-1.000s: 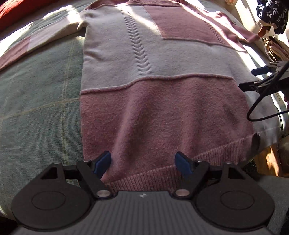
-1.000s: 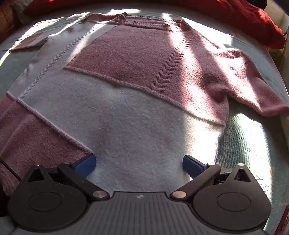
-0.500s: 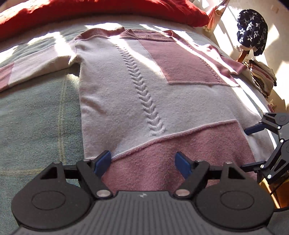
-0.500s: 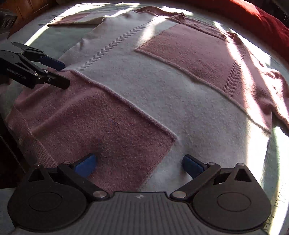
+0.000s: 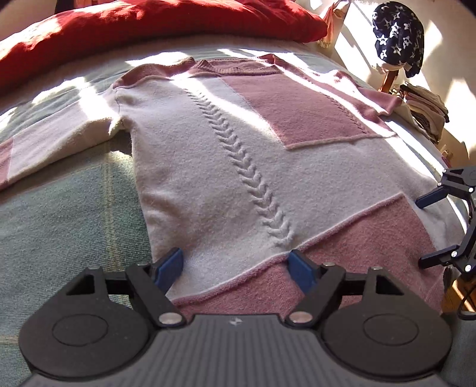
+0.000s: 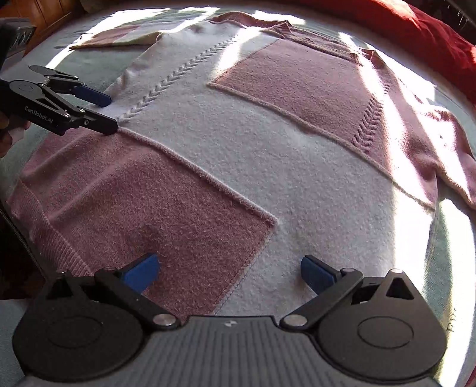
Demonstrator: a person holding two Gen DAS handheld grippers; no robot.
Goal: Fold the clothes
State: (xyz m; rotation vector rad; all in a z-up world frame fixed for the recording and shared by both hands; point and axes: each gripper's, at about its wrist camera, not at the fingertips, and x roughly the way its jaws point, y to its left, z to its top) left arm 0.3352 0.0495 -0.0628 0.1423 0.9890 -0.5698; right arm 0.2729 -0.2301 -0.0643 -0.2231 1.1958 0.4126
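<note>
A pink-and-white patchwork sweater (image 5: 208, 178) lies flat, front up, on the bed, its collar far from me and its sleeves spread to both sides. My left gripper (image 5: 235, 268) hovers open over the sweater's left side, where the white band meets the pink hem block, with nothing gripped. From the right wrist view, the left gripper (image 6: 108, 114) shows at the upper left with its tips at the sweater's edge. My right gripper (image 6: 229, 271) stands open above the sweater (image 6: 267, 163), over the lower pink block and the white panel. The right gripper (image 5: 421, 232) appears at the far right of the left wrist view.
A green plaid blanket (image 5: 59, 223) covers the bed. A red cushion (image 5: 148, 26) lies beyond the collar, also visible as a red cushion (image 6: 440, 38). A dark star-patterned cloth (image 5: 398, 35) and stacked folded clothes (image 5: 425, 110) sit off the bed's right side.
The left gripper moved from the ribbed hem up along the sweater's left side. The right gripper shifted left from the white panel to the pink hem block. Both stayed open.
</note>
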